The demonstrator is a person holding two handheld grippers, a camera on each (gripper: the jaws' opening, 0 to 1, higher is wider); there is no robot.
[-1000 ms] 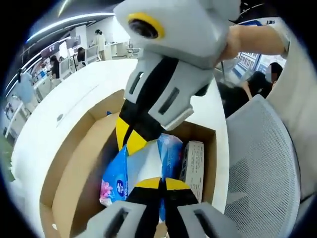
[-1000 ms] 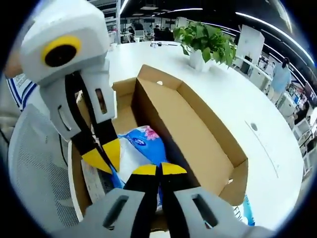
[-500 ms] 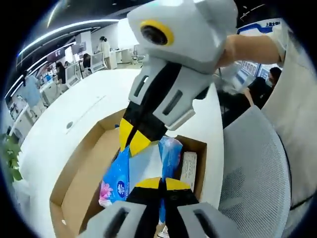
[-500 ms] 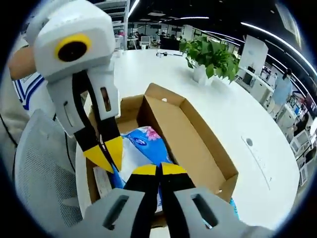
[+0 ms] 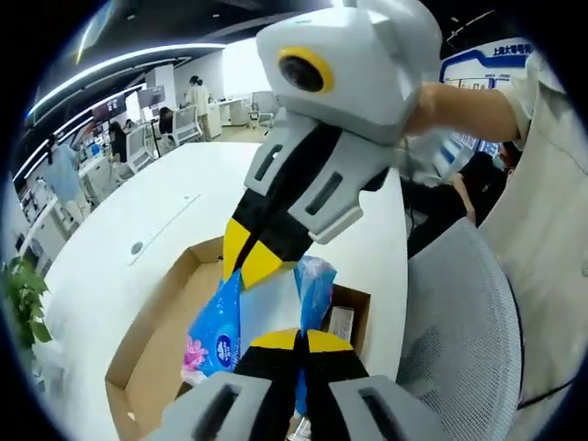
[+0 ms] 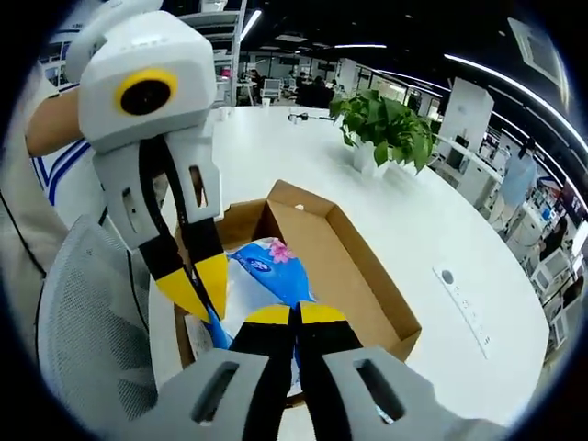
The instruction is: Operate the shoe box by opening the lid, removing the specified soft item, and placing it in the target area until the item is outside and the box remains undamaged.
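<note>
Left gripper view: your left gripper (image 5: 296, 338) and right gripper (image 5: 250, 266) both clamp the blue tissue pack (image 5: 219, 326), its long axis spanning them above the open shoe box (image 5: 152, 367); right gripper view: pack (image 6: 276, 266) between right gripper (image 6: 294, 314) and left gripper (image 6: 204, 285), bare counter (image 6: 441, 230) beyond.

I can read no text for certain — the blue tissue pack (image 5: 219, 331) carries a round dark-blue logo and a pink flower, its lettering too small to make out. A blue sign (image 5: 491, 57) behind my arm bears white characters, blurred. The booklet (image 5: 339, 322) in the box shows unreadable print.
</note>
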